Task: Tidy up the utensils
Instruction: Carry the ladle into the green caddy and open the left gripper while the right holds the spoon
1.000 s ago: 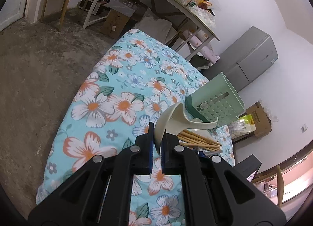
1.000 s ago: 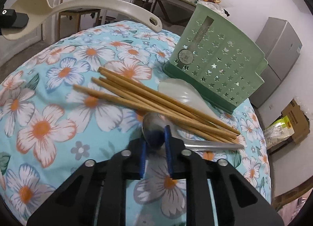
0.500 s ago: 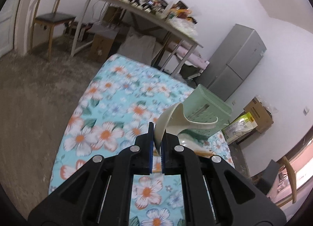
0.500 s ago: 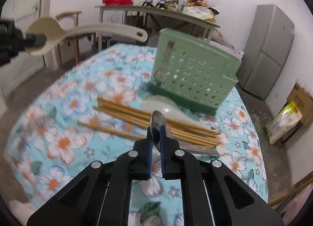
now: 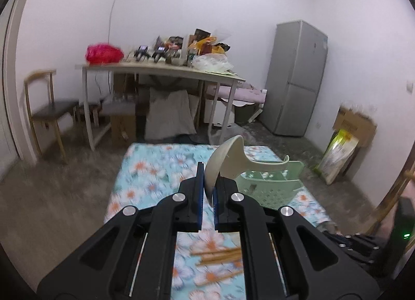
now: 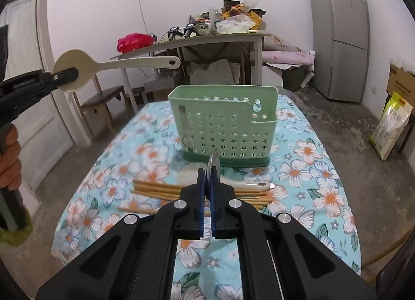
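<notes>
Floral cloth in pale blue covers the desk (image 6: 324, 196) on which the utensils lie, in a bare room with a grey floor. At the desk's far middle stands the green utensil holder (image 6: 225, 123), upright, its star-pierced wall facing the right wrist camera; its inside cannot be seen from there, and in the left wrist view only its top rim and part of one wall show behind the jaws.

The right gripper (image 6: 207, 178) has its jaws closed on the bowl of a metal spoon (image 6: 214, 162), seen edge-on as a thin sliver above the pads; its handle is almost wholly hidden, with only a small silver tip showing to the right. The jaws have just been closing, with that spoon between them. Below it, in front of the holder, lies a bundle of wooden chopsticks (image 6: 155, 191), partly covered by the gripper, and a white spoon (image 6: 249, 186) whose bowl is blurred and half hidden.

The left gripper (image 6: 66, 75) is clamped on the bowl of a cream plastic spoon (image 6: 135, 62), held in the air well left of and above the holder, handle level and pointing right. Part of a hand (image 6: 10, 159) shows at the frame's left edge, cut off.

Behind stand a cluttered table (image 6: 207, 40), a chair (image 5: 46, 110) and a grey fridge (image 6: 339, 35); the left view is motion-blurred.
</notes>
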`<state>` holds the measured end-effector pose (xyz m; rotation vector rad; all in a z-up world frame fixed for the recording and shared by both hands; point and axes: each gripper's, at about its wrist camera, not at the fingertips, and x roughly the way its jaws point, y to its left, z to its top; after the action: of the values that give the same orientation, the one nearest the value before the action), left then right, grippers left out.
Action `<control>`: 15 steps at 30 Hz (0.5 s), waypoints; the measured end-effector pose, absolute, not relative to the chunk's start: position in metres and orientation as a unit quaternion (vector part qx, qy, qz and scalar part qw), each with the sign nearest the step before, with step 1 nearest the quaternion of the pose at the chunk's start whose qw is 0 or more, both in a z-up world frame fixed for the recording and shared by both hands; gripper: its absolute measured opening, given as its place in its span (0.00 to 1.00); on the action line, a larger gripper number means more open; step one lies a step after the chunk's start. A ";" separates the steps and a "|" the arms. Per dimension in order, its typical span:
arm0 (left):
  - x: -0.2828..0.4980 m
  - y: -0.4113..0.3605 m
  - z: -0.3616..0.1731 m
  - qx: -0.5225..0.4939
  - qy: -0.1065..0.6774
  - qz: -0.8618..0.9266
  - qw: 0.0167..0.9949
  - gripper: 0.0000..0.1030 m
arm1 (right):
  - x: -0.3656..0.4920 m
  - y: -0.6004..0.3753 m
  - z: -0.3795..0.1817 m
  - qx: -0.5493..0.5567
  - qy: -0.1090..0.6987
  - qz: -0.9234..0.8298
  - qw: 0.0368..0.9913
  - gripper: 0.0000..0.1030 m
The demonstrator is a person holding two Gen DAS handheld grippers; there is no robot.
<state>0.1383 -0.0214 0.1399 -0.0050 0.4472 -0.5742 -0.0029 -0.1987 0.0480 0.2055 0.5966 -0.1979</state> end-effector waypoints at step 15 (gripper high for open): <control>0.181 -0.116 0.149 0.261 0.201 -0.248 0.911 0.04 | 0.010 -0.214 0.047 0.113 0.289 -0.091 0.946 0.03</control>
<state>0.1809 -0.1156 0.1495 0.5382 0.4154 -0.5107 0.0102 -0.2135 0.0474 0.2296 0.5888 -0.1862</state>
